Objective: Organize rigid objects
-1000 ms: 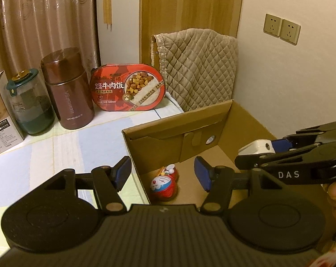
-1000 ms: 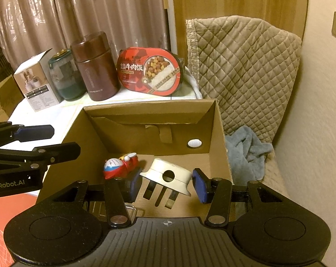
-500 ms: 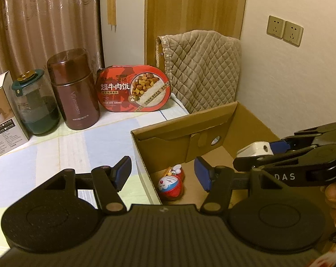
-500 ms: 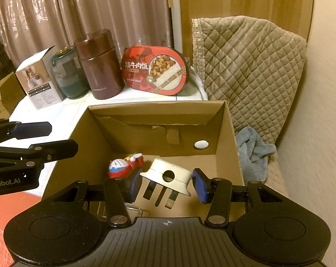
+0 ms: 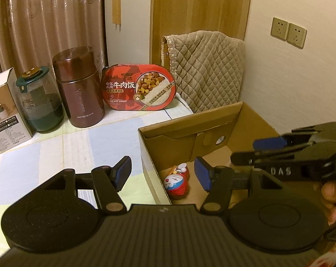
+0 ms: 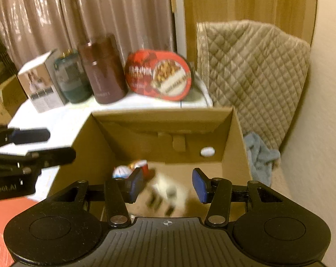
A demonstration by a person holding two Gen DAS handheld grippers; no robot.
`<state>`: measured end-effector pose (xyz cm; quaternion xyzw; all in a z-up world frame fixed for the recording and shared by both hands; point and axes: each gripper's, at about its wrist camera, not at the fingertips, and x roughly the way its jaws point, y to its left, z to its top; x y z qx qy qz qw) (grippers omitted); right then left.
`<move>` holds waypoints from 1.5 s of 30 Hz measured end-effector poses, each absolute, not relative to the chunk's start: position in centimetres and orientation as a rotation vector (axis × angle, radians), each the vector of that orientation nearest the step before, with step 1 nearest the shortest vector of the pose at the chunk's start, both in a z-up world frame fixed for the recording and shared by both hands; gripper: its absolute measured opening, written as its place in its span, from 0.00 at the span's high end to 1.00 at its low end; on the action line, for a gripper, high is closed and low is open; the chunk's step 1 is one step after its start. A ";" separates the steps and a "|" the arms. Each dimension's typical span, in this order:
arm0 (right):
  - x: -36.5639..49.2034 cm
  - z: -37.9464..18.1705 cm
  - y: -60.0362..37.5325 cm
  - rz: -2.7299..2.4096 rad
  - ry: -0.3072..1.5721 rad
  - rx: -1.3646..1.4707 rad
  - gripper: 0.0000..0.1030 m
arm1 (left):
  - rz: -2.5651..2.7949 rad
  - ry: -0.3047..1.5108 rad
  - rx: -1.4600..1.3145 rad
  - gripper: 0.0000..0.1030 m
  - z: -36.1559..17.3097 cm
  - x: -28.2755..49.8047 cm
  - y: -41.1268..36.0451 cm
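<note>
— White plug adapter, blurred, prongs showing, sits low inside the cardboard box beside the red-and-blue toy.

— Fingers?

— Right gripper fingers opening, pads clear of the adapter. Left gripper parted, empty, over the table. Curtains behind.

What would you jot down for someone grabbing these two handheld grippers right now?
Right gripper: over the cardboard box, its jaws opening; the white plug adapter is blurred between the fingers, apparently dropping free.
Left gripper: open, empty, above the box's near edge.
Done: the small red-and-blue toy lies in the box; the adapter is going in.
Left: on the table stand the white carton, green-lidded jar, brown canister and red meal box.
</note>
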<state>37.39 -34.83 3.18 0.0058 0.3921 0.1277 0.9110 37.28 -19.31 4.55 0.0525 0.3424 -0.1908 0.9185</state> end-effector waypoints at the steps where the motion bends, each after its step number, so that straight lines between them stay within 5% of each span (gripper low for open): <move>1: 37.4 3.3 -35.0 0.256 0.803 0.025 0.48 | -0.391 0.703 0.105 0.44 4.6 37.2 -19.2; 3: 37.3 3.6 -35.5 0.247 0.795 0.056 0.36 | -0.384 0.697 0.097 0.41 4.7 36.7 -18.8; 10: 33.6 5.4 -36.8 0.207 0.810 0.066 0.31 | -0.327 0.683 0.025 0.09 5.8 33.5 -16.4; 15: 27.9 7.0 -37.5 0.179 0.830 0.085 0.28 | -0.291 0.683 -0.053 0.02 7.2 29.1 -14.2; 45: -0.3 11.1 -34.6 0.140 0.783 0.034 0.22 | -0.188 0.709 -0.045 0.01 9.4 1.3 -11.9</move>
